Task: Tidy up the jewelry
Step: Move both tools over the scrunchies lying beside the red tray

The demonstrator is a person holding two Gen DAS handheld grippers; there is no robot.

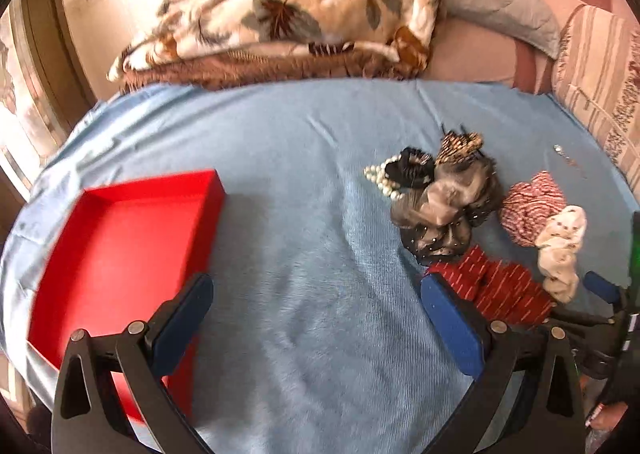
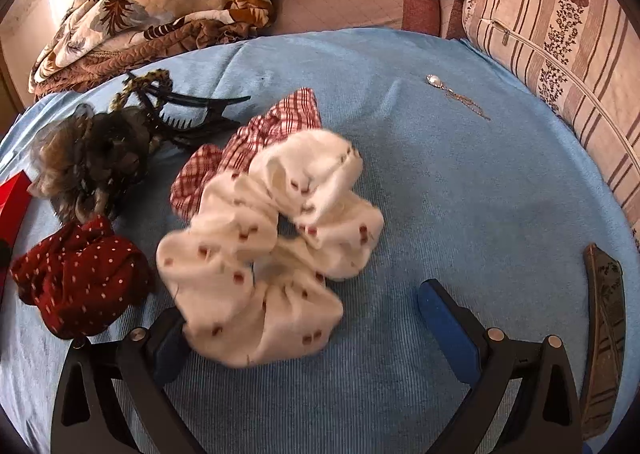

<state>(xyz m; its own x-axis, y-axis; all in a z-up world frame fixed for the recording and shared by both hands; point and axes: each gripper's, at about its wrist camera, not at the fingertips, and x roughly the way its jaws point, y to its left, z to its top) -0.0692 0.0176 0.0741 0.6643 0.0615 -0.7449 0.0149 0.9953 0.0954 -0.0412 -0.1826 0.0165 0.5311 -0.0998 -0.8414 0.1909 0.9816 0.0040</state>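
An open red box (image 1: 120, 246) lies at the left of the blue cloth (image 1: 304, 214). My left gripper (image 1: 316, 294) hangs open over bare cloth between the box and a heap of hair accessories: a pearl bracelet (image 1: 384, 180), a grey scrunchie (image 1: 444, 206) and a dark red dotted scrunchie (image 1: 496, 286). My right gripper (image 2: 304, 314) is open around the near edge of a white cherry-print scrunchie (image 2: 272, 250); its left pad touches the fabric. A red-checked scrunchie (image 2: 256, 138), the dotted red scrunchie (image 2: 80, 274), a black claw clip (image 2: 188, 110) and a pearl pendant on a chain (image 2: 436, 83) lie around it.
A leaf-print blanket (image 1: 288, 10) is piled behind the cloth. A striped pillow (image 2: 560, 22) borders the right side. A brown patterned barrette (image 2: 604, 334) lies at the right edge. The right gripper's blue pad (image 1: 600, 286) shows at the far right of the left wrist view.
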